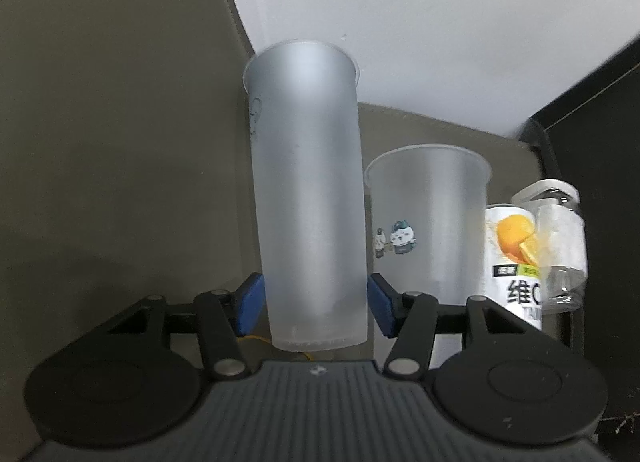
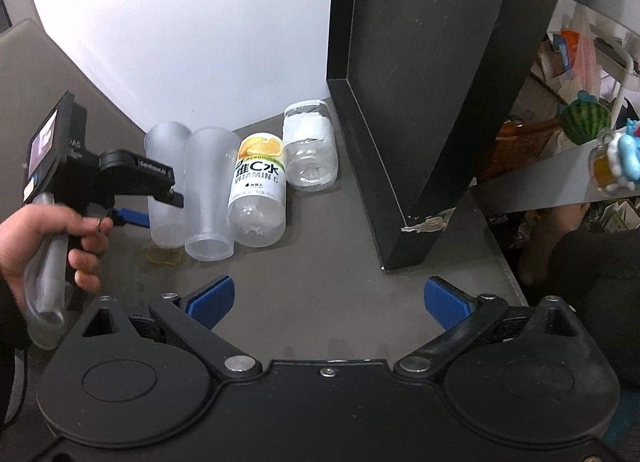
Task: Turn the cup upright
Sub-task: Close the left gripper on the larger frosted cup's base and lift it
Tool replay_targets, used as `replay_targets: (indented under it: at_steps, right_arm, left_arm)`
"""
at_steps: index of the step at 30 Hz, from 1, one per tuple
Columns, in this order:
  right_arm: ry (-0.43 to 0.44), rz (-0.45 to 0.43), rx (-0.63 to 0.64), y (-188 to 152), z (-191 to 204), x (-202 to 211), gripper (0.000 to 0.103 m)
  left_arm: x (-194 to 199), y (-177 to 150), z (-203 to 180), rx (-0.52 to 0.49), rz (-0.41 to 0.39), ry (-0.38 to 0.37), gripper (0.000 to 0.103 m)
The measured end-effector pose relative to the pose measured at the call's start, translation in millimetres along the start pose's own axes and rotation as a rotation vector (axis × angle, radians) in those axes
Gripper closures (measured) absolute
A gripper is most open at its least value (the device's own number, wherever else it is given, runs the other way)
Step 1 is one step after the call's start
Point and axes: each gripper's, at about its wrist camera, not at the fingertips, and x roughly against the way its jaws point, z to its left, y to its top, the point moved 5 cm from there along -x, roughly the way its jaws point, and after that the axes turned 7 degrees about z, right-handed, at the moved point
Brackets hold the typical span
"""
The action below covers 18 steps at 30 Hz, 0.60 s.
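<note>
Left wrist view: frosted cup (image 1: 308, 197) stands upright between the left gripper's (image 1: 315, 304) slightly parted pads.

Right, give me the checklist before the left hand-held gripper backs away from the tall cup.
1. Tall frosted cup rim up: ok.
2. Its base flat on the table: cannot tell.
3. Left hand-held gripper pads off the cup wall: cannot tell; they flank it closely.
4. Gap to the printed cup: not ok, very close.
5. Right hand-held gripper open, well away: ok.
</note>
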Motion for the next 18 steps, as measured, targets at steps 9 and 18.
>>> replay_targets:
  at_steps: [9,18]
  right_arm:
    - [-0.019,0.011,0.007,3.3,7.1,-0.9,0.001]
    - [-0.030,-0.009,0.009,2.1,8.6,4.2,0.001]
  left_arm:
    - [-13.9,3.5,9.8,0.044,0.034,-0.046,0.046]
    - [26.9,1.0,12.2,0.042,-0.069,-0.066,0.047]
